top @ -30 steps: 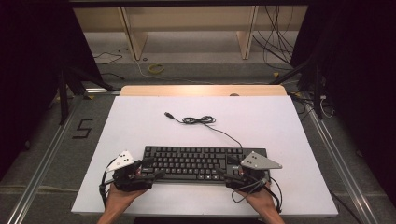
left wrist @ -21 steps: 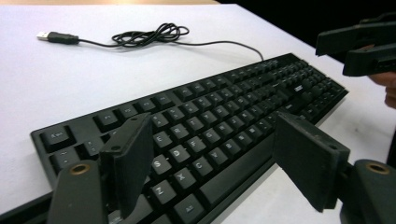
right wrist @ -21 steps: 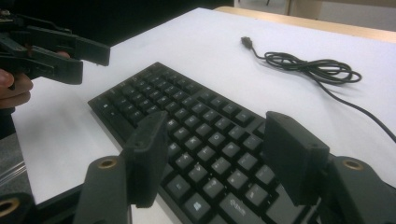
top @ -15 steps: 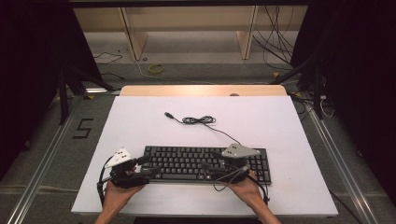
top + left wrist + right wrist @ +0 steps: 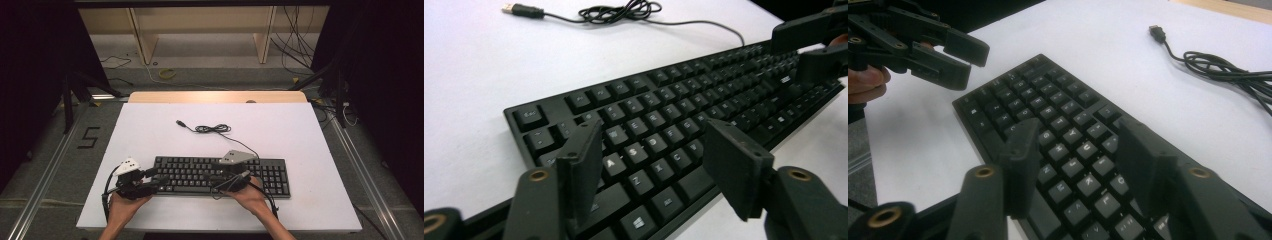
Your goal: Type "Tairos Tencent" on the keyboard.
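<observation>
Left gripper [image 5: 651, 170] and right gripper [image 5: 1080, 170]: jaws apart, just been closing, nothing between; hovering over keyboard [image 5: 280, 172], seemingly untouched.

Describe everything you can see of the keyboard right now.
The keyboard is a black, full-size board with a number pad, plastic-looking, lying flat near the near edge of the white table. Its thin black cable runs from the back edge, bunches in a loose coil and ends in a free USB plug. The left tool hangs over its left end and the right tool over its middle, jaws apart, having just been closing.
</observation>
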Action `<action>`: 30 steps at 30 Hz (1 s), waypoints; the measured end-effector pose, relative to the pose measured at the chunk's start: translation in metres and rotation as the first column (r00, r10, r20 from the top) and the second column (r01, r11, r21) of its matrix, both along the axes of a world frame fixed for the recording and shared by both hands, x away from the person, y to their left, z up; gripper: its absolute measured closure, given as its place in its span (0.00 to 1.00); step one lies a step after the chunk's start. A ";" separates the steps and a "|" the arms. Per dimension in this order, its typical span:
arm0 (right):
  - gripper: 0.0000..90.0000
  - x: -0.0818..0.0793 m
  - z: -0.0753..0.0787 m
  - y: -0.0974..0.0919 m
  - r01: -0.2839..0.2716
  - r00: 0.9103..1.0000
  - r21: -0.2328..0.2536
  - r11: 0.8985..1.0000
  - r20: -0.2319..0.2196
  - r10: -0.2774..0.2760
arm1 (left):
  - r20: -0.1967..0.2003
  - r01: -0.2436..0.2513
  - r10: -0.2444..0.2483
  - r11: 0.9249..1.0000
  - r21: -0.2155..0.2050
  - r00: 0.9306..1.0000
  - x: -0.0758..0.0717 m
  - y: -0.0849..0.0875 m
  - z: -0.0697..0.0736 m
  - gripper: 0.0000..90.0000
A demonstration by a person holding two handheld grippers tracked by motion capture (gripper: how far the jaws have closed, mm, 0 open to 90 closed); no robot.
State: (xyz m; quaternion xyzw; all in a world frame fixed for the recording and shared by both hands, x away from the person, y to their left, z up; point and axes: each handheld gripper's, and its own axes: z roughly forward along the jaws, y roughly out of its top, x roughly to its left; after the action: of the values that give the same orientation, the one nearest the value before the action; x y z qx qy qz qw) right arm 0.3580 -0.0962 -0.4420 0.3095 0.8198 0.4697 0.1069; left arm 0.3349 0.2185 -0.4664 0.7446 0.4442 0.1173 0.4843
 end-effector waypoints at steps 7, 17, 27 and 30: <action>0.70 0.006 -0.001 0.012 -0.017 1.000 -0.020 1.000 -0.023 0.017 | -0.055 -0.012 0.015 0.999 0.044 0.998 0.004 0.003 -0.002 0.59; 0.88 0.014 -0.005 0.026 -0.041 0.998 -0.043 0.998 -0.047 0.039 | -0.100 -0.030 0.042 0.992 0.121 0.994 0.006 0.005 -0.005 0.83; 1.00 0.024 -0.010 0.039 -0.050 0.995 -0.061 0.997 -0.085 0.045 | -0.126 -0.026 0.047 0.986 0.164 0.991 0.008 0.002 -0.008 0.98; 1.00 0.029 -0.014 0.047 -0.056 0.994 -0.085 0.995 -0.101 0.047 | -0.134 -0.021 0.045 0.984 0.176 0.990 0.009 0.002 -0.009 0.99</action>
State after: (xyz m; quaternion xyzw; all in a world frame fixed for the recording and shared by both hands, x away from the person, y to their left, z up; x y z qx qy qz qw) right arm 0.3874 -0.0489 -0.4563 0.3060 0.8517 0.4200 0.0674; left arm 0.3443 0.2203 -0.4755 0.7829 0.4768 0.1120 0.3837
